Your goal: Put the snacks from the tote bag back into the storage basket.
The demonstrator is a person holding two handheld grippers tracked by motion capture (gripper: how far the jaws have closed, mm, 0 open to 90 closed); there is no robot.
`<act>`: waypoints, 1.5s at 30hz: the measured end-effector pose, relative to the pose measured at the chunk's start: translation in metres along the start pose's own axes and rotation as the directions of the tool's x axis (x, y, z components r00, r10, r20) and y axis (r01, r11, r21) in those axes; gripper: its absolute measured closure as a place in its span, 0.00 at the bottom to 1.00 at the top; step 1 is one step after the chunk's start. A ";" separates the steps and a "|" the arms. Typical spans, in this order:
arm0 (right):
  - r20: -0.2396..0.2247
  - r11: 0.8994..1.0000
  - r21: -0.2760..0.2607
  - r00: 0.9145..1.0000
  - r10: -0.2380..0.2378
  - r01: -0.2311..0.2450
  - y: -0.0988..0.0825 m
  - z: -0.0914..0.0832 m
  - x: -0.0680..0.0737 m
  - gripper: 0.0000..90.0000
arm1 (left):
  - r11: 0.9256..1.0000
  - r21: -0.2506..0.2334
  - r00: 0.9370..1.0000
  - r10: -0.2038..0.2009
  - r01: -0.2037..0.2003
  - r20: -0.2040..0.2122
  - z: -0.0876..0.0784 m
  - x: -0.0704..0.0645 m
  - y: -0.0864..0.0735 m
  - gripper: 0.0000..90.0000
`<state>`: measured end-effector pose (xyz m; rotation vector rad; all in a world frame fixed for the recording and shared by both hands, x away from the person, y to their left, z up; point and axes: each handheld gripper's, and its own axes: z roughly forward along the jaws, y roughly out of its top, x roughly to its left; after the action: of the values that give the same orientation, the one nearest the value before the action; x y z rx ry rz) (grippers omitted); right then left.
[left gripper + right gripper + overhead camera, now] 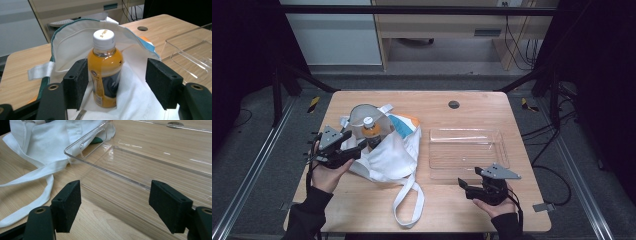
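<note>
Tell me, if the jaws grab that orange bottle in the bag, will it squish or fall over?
The bottle looks nearly full of orange drink, so it is probably fairly heavy and firm, not squishy. It stands upright on the soft white bag, so a push near the white cap might tip it. Its smooth plastic and glossy label could be slippery.
</note>
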<state>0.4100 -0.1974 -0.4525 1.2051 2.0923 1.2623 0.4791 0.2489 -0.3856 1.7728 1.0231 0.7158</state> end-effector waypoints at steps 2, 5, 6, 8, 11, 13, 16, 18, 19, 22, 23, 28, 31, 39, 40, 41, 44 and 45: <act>0.002 1.000 0.002 1.000 -0.002 0.002 -0.001 -0.001 -0.001 0.28 | 1.000 0.002 1.000 0.004 -0.004 -0.005 0.003 -0.001 0.001 0.38; 0.005 1.000 0.004 1.000 -0.001 0.001 -0.002 -0.003 -0.003 0.28 | 1.000 -0.001 1.000 0.006 -0.006 -0.007 0.007 -0.001 0.003 0.39; 0.005 1.000 0.004 1.000 -0.001 0.001 -0.002 -0.003 -0.004 0.29 | 1.000 -0.004 1.000 0.005 -0.005 -0.008 0.008 -0.001 0.004 0.39; 0.011 1.000 0.008 1.000 0.006 -0.006 -0.002 -0.005 -0.005 0.29 | 1.000 -0.007 1.000 0.006 -0.006 -0.013 0.010 0.000 0.006 0.39; 0.016 1.000 0.011 1.000 0.011 -0.011 -0.003 -0.007 -0.008 0.29 | 1.000 -0.014 1.000 -0.007 0.006 -0.028 0.012 0.004 0.006 0.39; 0.020 1.000 0.014 1.000 0.011 -0.011 -0.004 -0.010 -0.010 0.29 | 1.000 -0.014 0.999 -0.009 0.008 -0.035 0.013 0.006 0.006 0.39; 0.025 1.000 0.011 1.000 0.018 -0.018 -0.005 -0.013 -0.012 0.29 | 1.000 -0.012 0.999 -0.012 0.011 -0.040 0.014 0.008 0.005 0.39; 0.027 1.000 0.009 1.000 0.016 -0.017 -0.006 -0.014 -0.012 0.29 | 1.000 -0.014 0.999 -0.010 0.010 -0.048 0.016 0.011 0.005 0.39; 0.029 1.000 0.009 0.999 0.018 -0.018 -0.008 -0.016 -0.014 0.29 | 1.000 -0.019 0.999 -0.018 0.017 -0.049 0.018 0.012 0.006 0.39; 0.033 1.000 0.012 0.999 0.019 -0.019 -0.010 -0.018 -0.015 0.29 | 1.000 -0.020 0.999 -0.017 0.016 -0.049 0.020 0.012 0.006 0.39; 0.036 1.000 0.011 0.999 0.020 -0.021 -0.010 -0.019 -0.016 0.29 | 1.000 -0.023 0.999 -0.016 0.015 -0.045 0.022 0.012 0.007 0.39; 0.039 1.000 0.011 0.999 0.027 -0.028 -0.012 -0.020 -0.016 0.28 | 1.000 -0.022 0.999 -0.008 0.007 -0.045 0.030 0.009 0.010 0.40; 0.038 1.000 0.017 0.999 0.020 -0.021 -0.014 -0.020 -0.015 0.28 | 1.000 -0.016 0.999 -0.001 0.000 -0.049 0.035 0.008 0.011 0.40; 0.027 0.999 0.018 0.999 0.037 -0.038 -0.017 -0.022 -0.015 0.28 | 1.000 -0.002 0.998 0.009 -0.009 -0.061 0.042 0.007 0.010 0.44; 0.025 0.999 0.020 0.999 0.038 -0.038 -0.017 -0.022 -0.014 0.28 | 1.000 -0.002 0.998 0.014 -0.014 -0.065 0.043 0.007 0.010 0.44; 0.023 0.999 0.024 0.999 0.033 -0.034 -0.018 -0.022 -0.014 0.28 | 1.000 -0.004 0.997 0.013 -0.013 -0.070 0.045 0.006 0.010 0.44; 0.021 0.999 0.031 0.999 0.037 -0.038 -0.017 -0.020 -0.013 0.28 | 1.000 -0.003 0.997 0.011 -0.011 -0.074 0.049 0.007 0.011 0.45; 0.021 0.999 0.032 0.999 0.037 -0.037 -0.017 -0.020 -0.013 0.28 | 1.000 0.000 0.997 0.013 -0.013 -0.075 0.050 0.007 0.011 0.46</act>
<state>0.3951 -0.2224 -0.4584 1.2712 2.0925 1.2309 0.5268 0.2305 -0.3948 1.7650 1.0618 0.7954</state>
